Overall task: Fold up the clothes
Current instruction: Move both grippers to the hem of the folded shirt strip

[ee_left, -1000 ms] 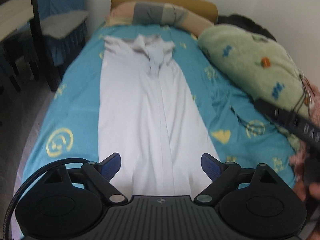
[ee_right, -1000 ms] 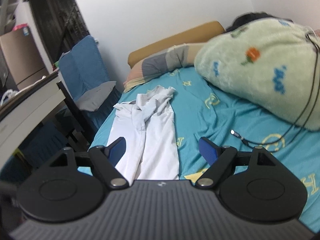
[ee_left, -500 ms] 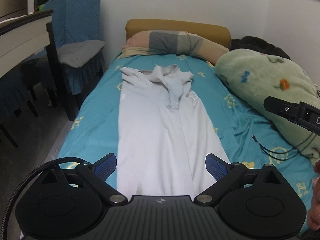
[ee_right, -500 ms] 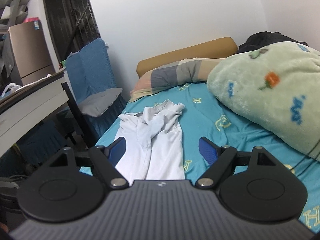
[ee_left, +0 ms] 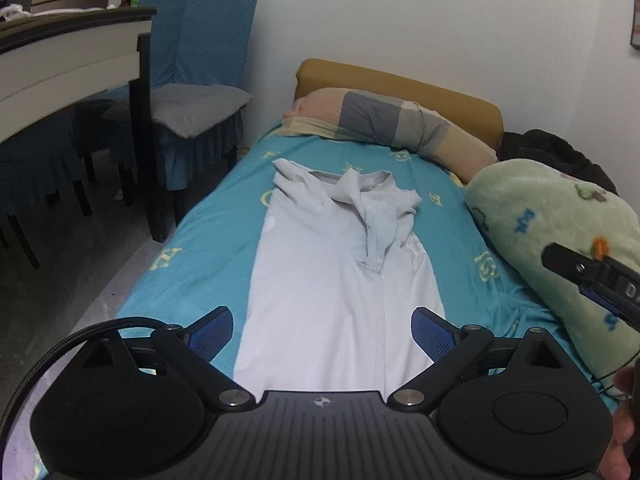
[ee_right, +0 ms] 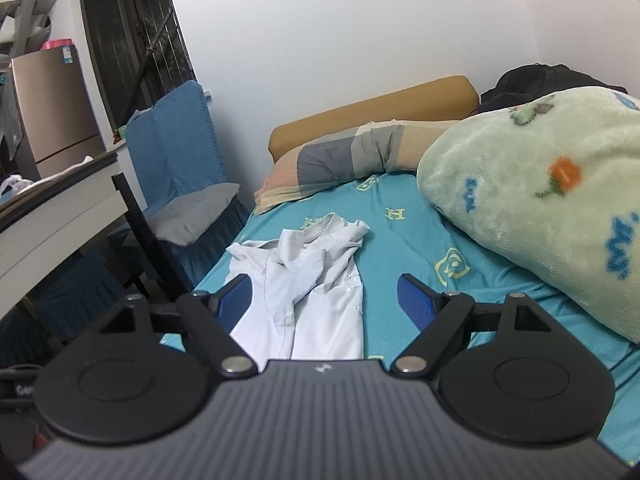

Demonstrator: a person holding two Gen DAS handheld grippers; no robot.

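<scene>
Shirt (ee_left: 340, 280) lies lengthwise on bed (ee_left: 208, 248), pillow (ee_left: 384, 124) behind, blanket (ee_left: 560, 240) seemingly right.

Shirt (ee_left: 336, 288) hem — hidden behind left claw (ee_left: 322, 330)

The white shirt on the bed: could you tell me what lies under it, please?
The shirt lies flat on the teal sheet, which shows all around it. Anything beneath the cloth itself is covered.

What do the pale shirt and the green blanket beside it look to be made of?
The shirt looks like thin, matte woven or knit cloth, probably cotton or a blend: it lies flat with soft creases at the collar. The green blanket looks like plush fleece, with a fuzzy, napped surface and printed figures.
</scene>
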